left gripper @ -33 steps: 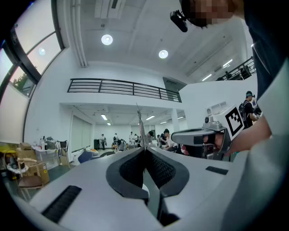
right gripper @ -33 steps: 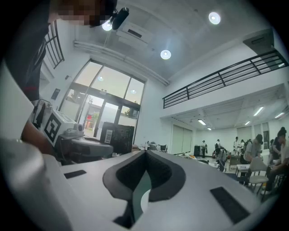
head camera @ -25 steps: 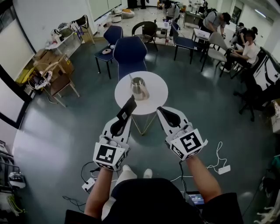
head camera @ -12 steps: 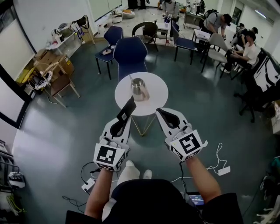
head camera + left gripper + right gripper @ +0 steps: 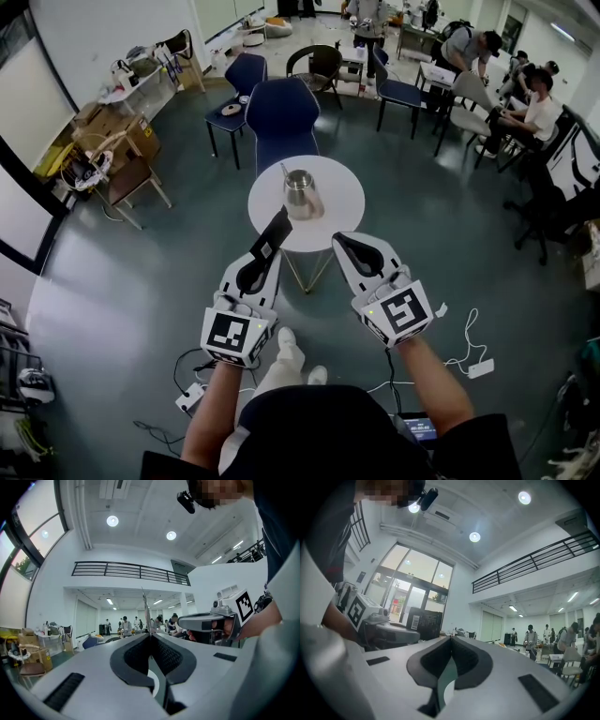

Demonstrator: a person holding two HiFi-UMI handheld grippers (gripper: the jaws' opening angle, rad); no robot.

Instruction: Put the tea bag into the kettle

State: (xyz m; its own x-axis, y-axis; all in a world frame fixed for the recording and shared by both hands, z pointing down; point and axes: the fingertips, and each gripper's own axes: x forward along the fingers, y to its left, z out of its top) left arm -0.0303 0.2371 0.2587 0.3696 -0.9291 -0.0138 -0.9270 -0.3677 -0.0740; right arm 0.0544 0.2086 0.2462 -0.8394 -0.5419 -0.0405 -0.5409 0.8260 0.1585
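Observation:
A steel kettle [image 5: 300,192] with an open top stands on a small round white table [image 5: 339,202] ahead of me. My left gripper [image 5: 266,254] is held below the table's near edge, shut on a flat dark tea bag packet [image 5: 277,231] that sticks up toward the kettle. In the left gripper view the packet shows as a thin edge [image 5: 145,611] rising from the closed jaws [image 5: 151,634]. My right gripper [image 5: 341,238] hovers beside it, shut with nothing in it; its jaws [image 5: 451,638] meet in the right gripper view. The packet [image 5: 424,625] shows there at the left.
A blue chair [image 5: 279,114] stands just behind the table, with more chairs [image 5: 232,86] further back. People sit at desks [image 5: 469,89] at the upper right. Cardboard boxes [image 5: 112,141] line the left wall. Cables and a power strip [image 5: 192,396] lie on the floor near my feet.
Both grippers have hardly moved. The person's foot has stepped forward under the grippers, and the table has shifted slightly in the view.

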